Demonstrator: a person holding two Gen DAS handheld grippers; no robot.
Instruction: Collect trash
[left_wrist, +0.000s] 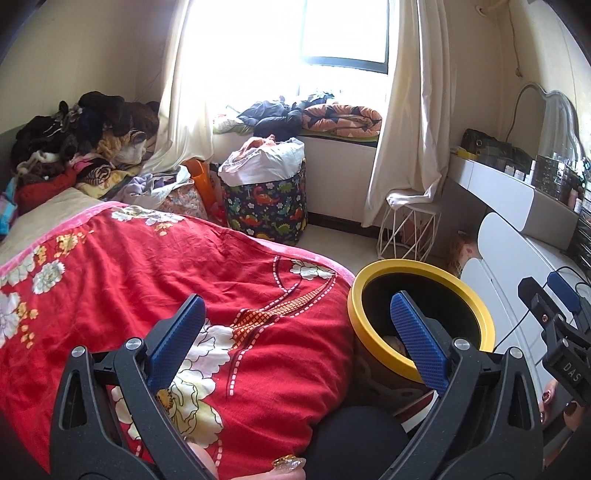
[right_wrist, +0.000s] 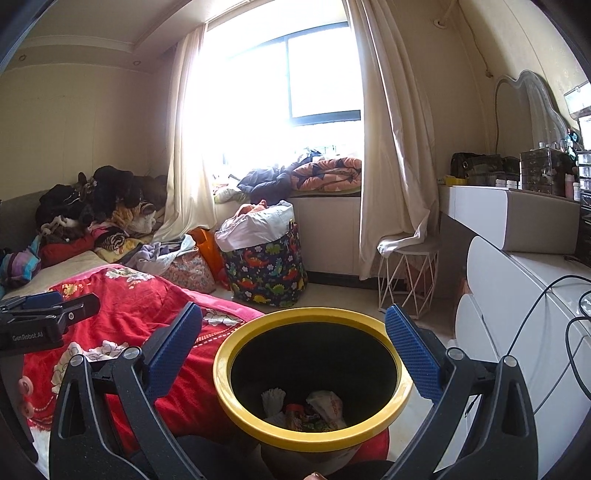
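A round trash bin with a yellow rim (right_wrist: 258, 325) and black inside stands beside the bed; it also shows in the left wrist view (left_wrist: 476, 295). Crumpled wrappers and paper (right_wrist: 325, 406) lie at its bottom. My right gripper (right_wrist: 293, 321) is open and empty, its blue pads wide apart above the bin's mouth. My left gripper (left_wrist: 297, 314) is open and empty over the red floral bedspread (left_wrist: 147, 266), its right pad over the bin's rim. The right gripper shows at the far right of the left wrist view (left_wrist: 554, 295). The left gripper shows at the left of the right wrist view (right_wrist: 48, 314).
A dinosaur-print laundry basket (right_wrist: 269, 273) full of cloth stands on the floor by the window. A white wire stool (right_wrist: 410, 280) stands under the curtain. A white dresser (right_wrist: 517, 295) with cosmetics and cables lines the right. Clothes are piled (right_wrist: 99, 206) at the bed's far end.
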